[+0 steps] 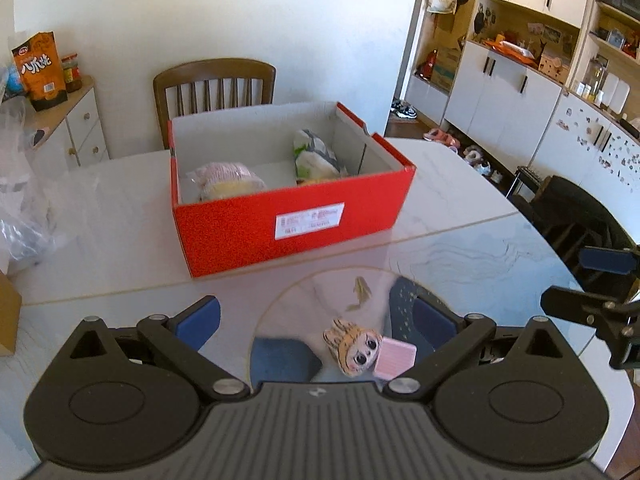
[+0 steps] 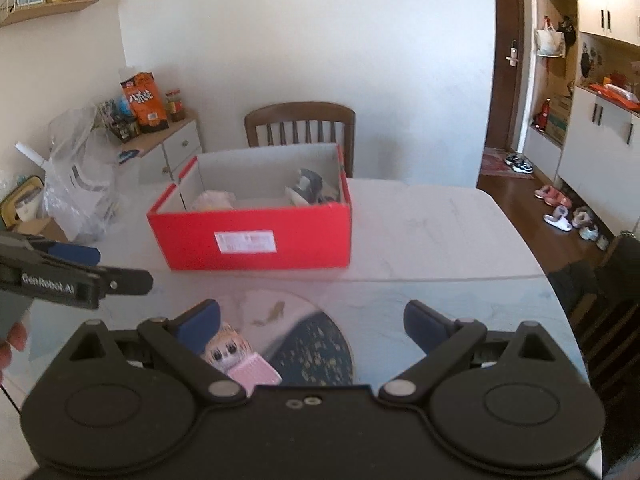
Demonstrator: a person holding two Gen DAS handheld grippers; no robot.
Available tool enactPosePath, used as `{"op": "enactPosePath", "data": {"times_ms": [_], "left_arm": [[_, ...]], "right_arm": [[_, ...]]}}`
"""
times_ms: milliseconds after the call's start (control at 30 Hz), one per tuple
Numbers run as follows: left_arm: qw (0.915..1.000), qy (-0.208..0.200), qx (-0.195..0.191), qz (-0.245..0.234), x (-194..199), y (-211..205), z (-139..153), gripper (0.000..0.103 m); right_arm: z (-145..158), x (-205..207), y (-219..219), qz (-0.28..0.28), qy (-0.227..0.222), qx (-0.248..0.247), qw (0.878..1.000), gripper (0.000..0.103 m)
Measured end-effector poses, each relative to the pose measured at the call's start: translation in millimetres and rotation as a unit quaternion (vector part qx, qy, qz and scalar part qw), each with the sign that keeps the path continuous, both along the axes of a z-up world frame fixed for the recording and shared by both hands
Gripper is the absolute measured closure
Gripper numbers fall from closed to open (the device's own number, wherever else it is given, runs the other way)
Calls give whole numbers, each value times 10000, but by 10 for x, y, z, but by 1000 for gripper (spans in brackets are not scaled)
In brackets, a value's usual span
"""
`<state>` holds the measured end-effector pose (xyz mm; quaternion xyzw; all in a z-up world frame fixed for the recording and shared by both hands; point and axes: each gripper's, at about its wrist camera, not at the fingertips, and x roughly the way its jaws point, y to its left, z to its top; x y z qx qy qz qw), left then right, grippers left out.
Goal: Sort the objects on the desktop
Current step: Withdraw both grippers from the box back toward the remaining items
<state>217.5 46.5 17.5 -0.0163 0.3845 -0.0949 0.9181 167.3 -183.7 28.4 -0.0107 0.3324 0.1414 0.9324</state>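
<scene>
A small doll figure with a striped blond head and a pink body [image 1: 362, 350] lies on the round glass turntable [image 1: 320, 304], low between my left gripper's open fingers [image 1: 316, 320]. It also shows in the right wrist view [image 2: 236, 356], by the left finger of my open, empty right gripper [image 2: 312, 318]. A red shoebox [image 1: 288, 224] stands beyond on the table, holding a pink-yellow packet [image 1: 230, 180] and a white-green packet [image 1: 316, 156]. The box also shows in the right wrist view [image 2: 256, 236].
The marble table [image 1: 100, 216] carries a clear plastic bag [image 2: 80, 188] at its left. A wooden chair [image 1: 216, 88] stands behind the box. A side cabinet with snack bags [image 2: 148, 100] is at the back left. Shelves and shoes [image 2: 560, 208] are to the right.
</scene>
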Motion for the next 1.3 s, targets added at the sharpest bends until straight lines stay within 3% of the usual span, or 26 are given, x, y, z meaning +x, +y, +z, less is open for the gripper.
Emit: {"op": "enactPosePath", "data": {"times_ms": [633,1300], "left_arm": [[9980,556,289,6,54,-227,-608,0],[9962,816,295,-93,366,-431,-1067,1]], "right_arm": [[-886,-174,-197,-179,746,-101,9970,9],[-1292,34,-201,147,1150,-230,9930,21]]}}
